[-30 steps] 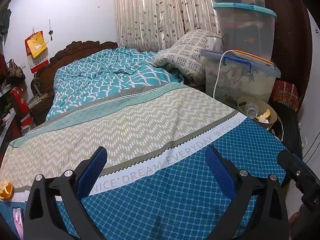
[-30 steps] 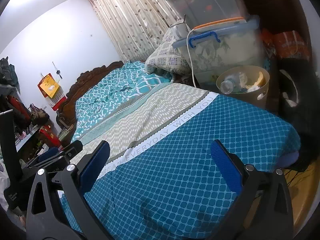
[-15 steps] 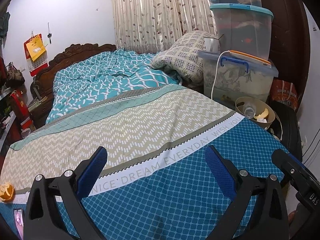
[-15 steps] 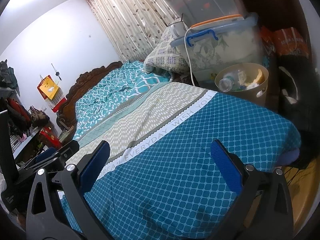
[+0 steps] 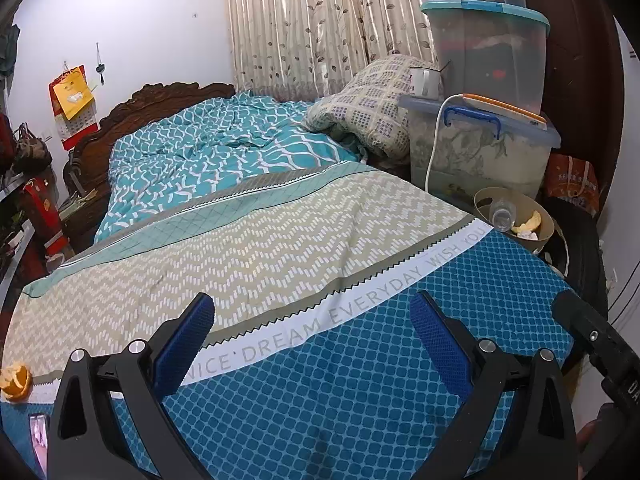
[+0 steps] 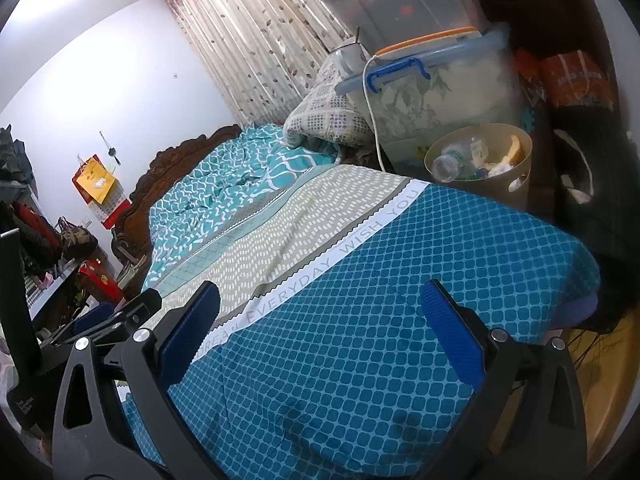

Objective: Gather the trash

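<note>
Both the left gripper (image 5: 312,344) and the right gripper (image 6: 320,332) gape wide, empty, over the bed (image 5: 360,380). Only the left view shows the peel (image 5: 16,378) at the bed's left edge; the bin (image 6: 516,184) stands beside the far corner.

Bare bedspread (image 5: 320,248); bin (image 6: 520,188) bedside.
</note>
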`<state>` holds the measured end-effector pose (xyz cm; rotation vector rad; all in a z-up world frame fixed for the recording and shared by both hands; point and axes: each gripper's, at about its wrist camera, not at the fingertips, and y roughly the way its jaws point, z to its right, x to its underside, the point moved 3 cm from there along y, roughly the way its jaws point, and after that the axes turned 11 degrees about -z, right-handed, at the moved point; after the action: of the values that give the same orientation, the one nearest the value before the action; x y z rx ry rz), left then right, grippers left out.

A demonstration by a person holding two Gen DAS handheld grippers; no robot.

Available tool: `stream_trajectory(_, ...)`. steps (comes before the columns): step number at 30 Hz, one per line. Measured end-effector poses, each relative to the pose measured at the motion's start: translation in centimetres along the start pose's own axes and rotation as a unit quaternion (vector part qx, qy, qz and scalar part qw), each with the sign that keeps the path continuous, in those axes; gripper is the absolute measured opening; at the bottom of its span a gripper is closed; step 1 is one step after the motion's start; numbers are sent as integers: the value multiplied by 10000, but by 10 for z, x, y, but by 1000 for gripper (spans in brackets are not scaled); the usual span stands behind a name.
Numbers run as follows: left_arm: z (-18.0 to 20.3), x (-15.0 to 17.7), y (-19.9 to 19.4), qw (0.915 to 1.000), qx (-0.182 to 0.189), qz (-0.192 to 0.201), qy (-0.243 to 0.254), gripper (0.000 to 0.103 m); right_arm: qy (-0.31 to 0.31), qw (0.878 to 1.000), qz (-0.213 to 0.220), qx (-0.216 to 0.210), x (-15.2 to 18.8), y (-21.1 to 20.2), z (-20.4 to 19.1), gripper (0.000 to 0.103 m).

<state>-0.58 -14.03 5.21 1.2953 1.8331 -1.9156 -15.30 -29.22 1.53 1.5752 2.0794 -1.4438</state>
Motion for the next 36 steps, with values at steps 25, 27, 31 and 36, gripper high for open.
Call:
stream_trajectory(25,2,2,9,9994,-322,-116,-13,94,79,9999,122,10,-1,-10,3,99)
stream_trajectory(27,3,2,9,9995,-303,-125,3,94,77,9999,132,10,-1,-11,3,100)
stream_trajectory(31,6,4,9,9994,-304,-121,80,94,81,9998,199,22,-2,-15,4,100)
stream_trajectory(36,13,5,8,9993,-300,-98,202,94,136,9996,232,56,-2,-19,8,99)
